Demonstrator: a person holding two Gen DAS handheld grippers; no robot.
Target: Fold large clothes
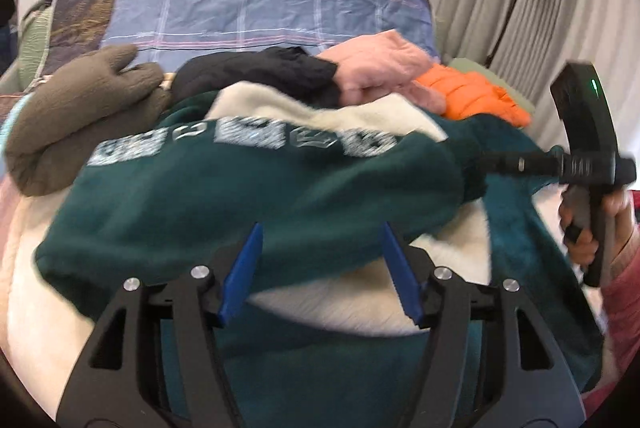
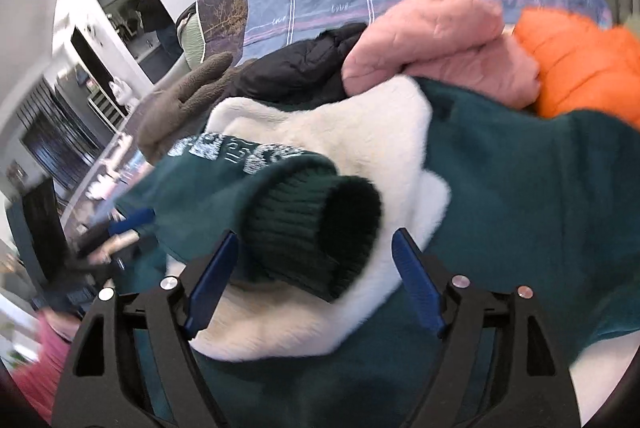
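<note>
A dark green sweatshirt with white lettering and a cream fleece lining lies bunched on the bed. My left gripper is open, its blue pads just over the green cloth, holding nothing. In the right wrist view the sweatshirt's ribbed cuff lies between the blue pads of my right gripper, which is open and not clamped on it. The cream lining spreads behind the cuff. The right gripper's body shows at the right of the left wrist view.
Behind the sweatshirt lie a brown fleece, a black jacket, a pink garment and an orange puffer. A blue plaid bedcover is beyond, grey curtains at right. The left gripper appears at left.
</note>
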